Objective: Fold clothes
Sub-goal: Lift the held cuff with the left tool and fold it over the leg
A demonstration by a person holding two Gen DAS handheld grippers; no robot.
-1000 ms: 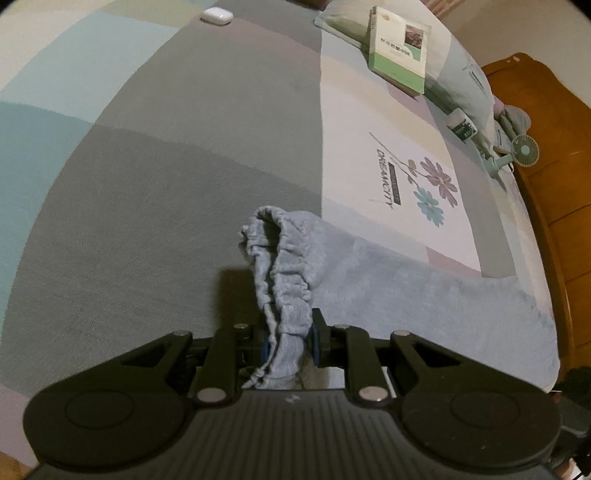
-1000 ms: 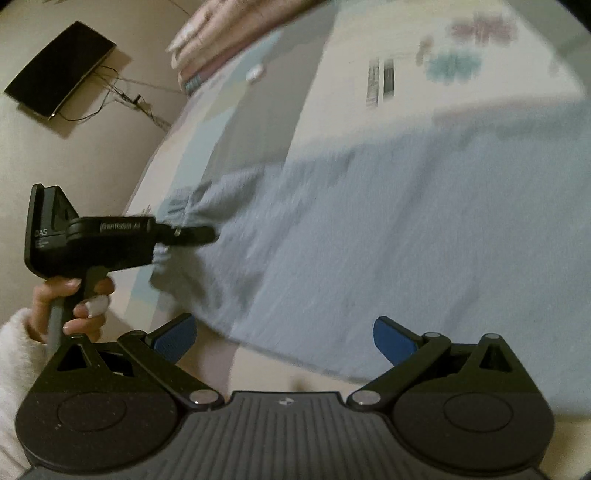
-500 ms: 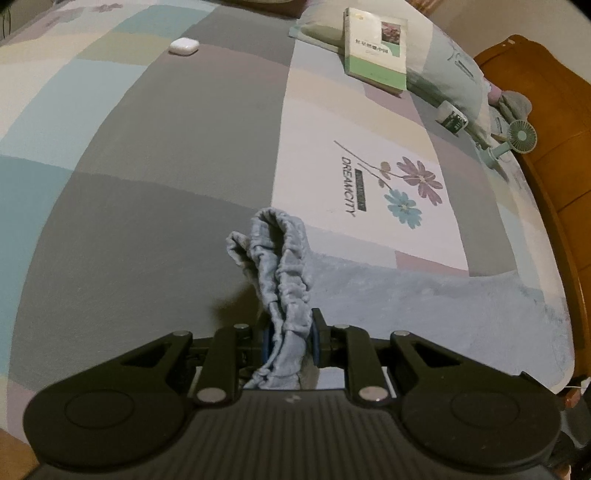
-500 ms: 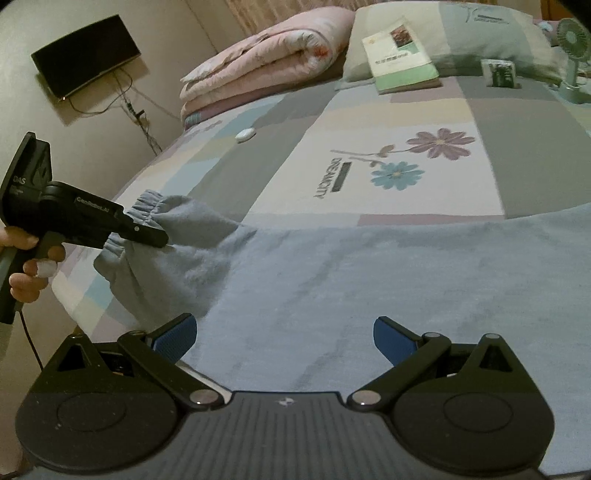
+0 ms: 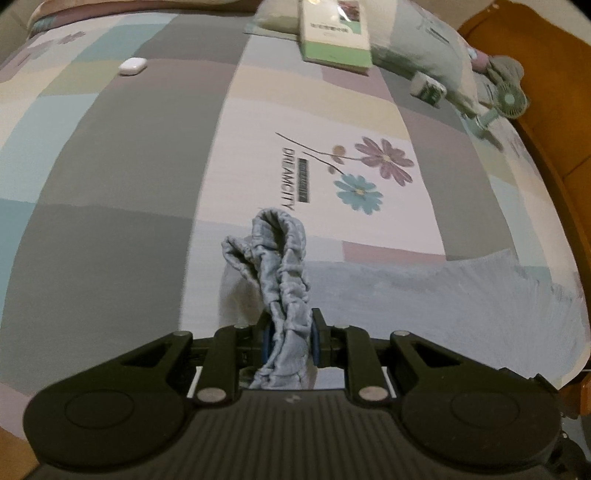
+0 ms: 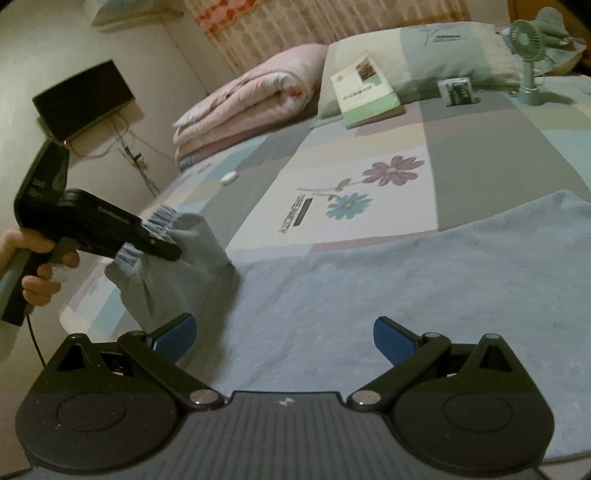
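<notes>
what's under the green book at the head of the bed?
The green book lies tilted on the front edge of a pillow, its lower end toward the patchwork bedspread. What the book itself covers is hidden.

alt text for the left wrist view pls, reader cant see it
The left gripper is shut on the gathered elastic cuff of a light blue garment, lifting it off a patchwork bedspread. Further off lie a book, a small white case and a handheld fan.

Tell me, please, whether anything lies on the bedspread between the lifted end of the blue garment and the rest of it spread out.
Nothing visible does. The left gripper holds the elastic end; the blue garment lies bare.
</notes>
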